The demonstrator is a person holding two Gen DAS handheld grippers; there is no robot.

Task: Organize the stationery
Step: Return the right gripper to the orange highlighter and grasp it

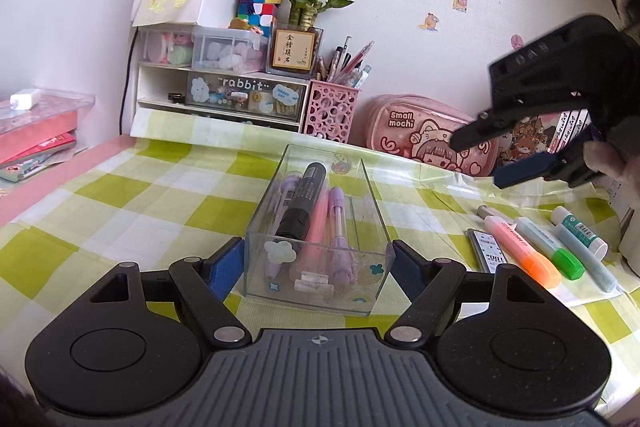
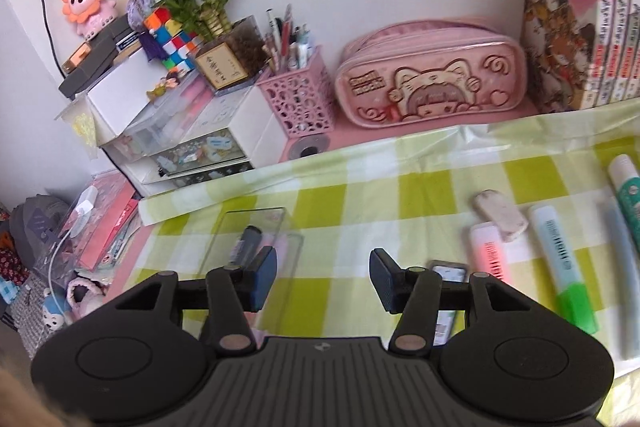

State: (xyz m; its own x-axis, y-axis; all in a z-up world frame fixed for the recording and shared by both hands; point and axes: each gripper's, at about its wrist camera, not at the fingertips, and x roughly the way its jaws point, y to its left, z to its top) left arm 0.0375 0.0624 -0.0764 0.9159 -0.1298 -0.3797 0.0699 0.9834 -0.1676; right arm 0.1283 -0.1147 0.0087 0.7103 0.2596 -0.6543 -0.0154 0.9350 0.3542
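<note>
Two hand-held grippers: left hand-held gripper (image 1: 319, 265) has its pads against both side walls of the clear box (image 1: 318, 227), pinching it; right hand-held gripper (image 2: 323, 281) is spread, holding nothing, raised above the tabletop (image 1: 120, 203).
Loose items: they lie on the tabletop to the right of the box — just ahead and right of the right hand-held gripper, which is the nearer one.
Long axis: highlighters and glue stick lie roughly parallel, running away from the camera, caps at the near end.
Count on the cloth: two highlighters — orange highlighter (image 1: 522, 247), green highlighter (image 1: 550, 247); one glue stick (image 1: 580, 229); one eraser (image 2: 501, 215); one lead case (image 1: 487, 251).
In the box: one black marker (image 1: 302, 201) and several pink and purple pens — exact number unclear.
</note>
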